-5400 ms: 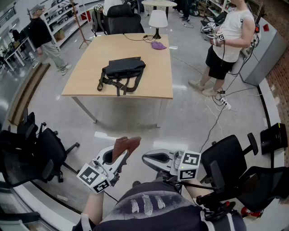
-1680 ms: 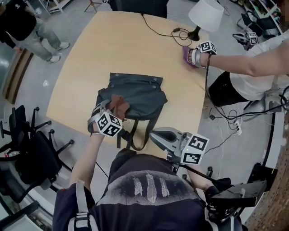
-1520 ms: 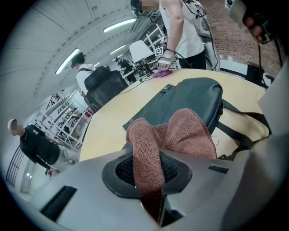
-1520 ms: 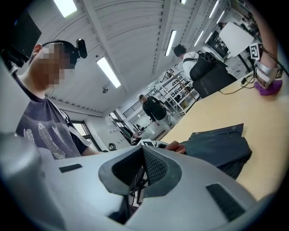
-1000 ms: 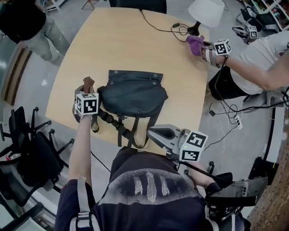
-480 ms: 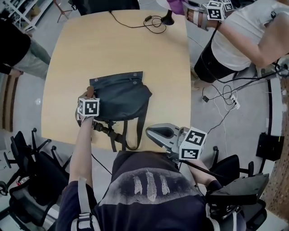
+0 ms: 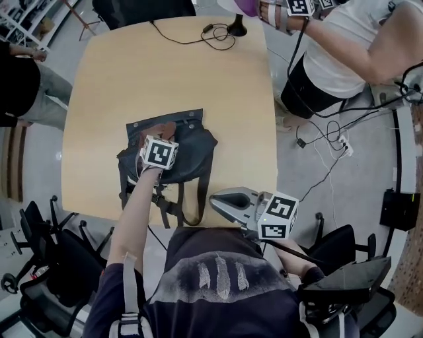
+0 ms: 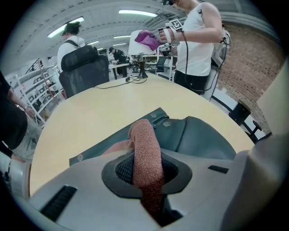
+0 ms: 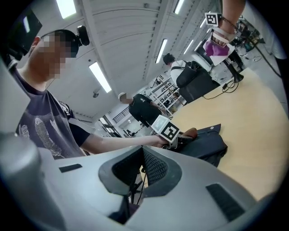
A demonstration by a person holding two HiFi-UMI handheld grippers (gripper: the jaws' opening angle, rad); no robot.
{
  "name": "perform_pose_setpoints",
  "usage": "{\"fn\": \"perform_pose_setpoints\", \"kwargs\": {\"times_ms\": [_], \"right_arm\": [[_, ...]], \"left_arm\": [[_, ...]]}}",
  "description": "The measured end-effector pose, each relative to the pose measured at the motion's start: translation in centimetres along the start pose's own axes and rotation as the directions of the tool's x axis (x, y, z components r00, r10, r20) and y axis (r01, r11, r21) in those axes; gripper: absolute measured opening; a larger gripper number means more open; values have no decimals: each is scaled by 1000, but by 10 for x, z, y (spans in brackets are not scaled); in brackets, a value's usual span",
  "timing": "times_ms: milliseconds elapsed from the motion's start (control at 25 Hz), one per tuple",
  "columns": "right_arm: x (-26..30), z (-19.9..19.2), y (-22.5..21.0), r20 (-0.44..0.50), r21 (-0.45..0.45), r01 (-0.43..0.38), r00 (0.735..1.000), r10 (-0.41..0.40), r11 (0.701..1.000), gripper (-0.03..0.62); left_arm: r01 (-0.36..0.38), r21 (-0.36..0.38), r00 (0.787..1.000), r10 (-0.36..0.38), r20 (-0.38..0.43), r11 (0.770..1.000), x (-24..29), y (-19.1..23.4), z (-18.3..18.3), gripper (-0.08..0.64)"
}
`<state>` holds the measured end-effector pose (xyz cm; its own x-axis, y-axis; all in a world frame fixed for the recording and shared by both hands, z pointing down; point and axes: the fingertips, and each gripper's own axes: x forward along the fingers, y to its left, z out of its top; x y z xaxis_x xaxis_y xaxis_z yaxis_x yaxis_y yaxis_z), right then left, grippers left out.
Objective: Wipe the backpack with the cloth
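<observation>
The dark backpack [image 7: 188, 148] lies crumpled on the wooden table [image 7: 132, 72], straps trailing toward the near edge. My left gripper [image 7: 158, 136] rests on its top flap, shut on a brown cloth [image 7: 160, 128]. In the left gripper view the cloth [image 8: 145, 153] stands clamped between the jaws, bulging up over the backpack [image 8: 203, 135] flap with its snaps. My right gripper [image 7: 217, 198] hangs shut and empty off the table's near edge, close to my body. From the right gripper view the backpack [image 9: 205, 143] and the left gripper's marker cube [image 9: 168, 131] show beyond the jaws.
Another person [image 7: 344, 46] stands at the far right corner with a purple cloth [image 7: 248, 5] in a gripper. A lamp base [image 7: 236, 30] and cable [image 7: 211, 32] sit at the table's far edge. Office chairs [image 7: 46, 264] stand lower left and at right [image 7: 344, 277].
My left gripper has slid with the cloth from the backpack's left edge onto its top flap. The bag has bunched up. The right gripper has held still.
</observation>
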<state>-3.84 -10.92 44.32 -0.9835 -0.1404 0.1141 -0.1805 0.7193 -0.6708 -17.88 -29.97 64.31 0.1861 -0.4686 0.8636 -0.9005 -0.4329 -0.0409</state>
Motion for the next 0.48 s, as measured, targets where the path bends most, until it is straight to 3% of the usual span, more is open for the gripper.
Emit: {"fn": "perform_pose_setpoints", "kwargs": {"times_ms": [240,360,440,480], "right_arm": [[-12,-1,-6,20,20,34,999,-35,999,3],[-8,4,-6,25,9,29,999,-29,1000,3],[-6,6,-8,22,7,27,999,-27,1000,3],[-5,6,-9,20,6,27,999,-27,1000,3]], "left_arm": [[181,-18,982,-180,61,983,7,-47,37,58],[269,29,961,-271,61,963,8,-69,53,58],[388,40,915,-390,100,921,0,-93,71,58],[476,16,868,-473,150,879,-9,-105,83,58]]}}
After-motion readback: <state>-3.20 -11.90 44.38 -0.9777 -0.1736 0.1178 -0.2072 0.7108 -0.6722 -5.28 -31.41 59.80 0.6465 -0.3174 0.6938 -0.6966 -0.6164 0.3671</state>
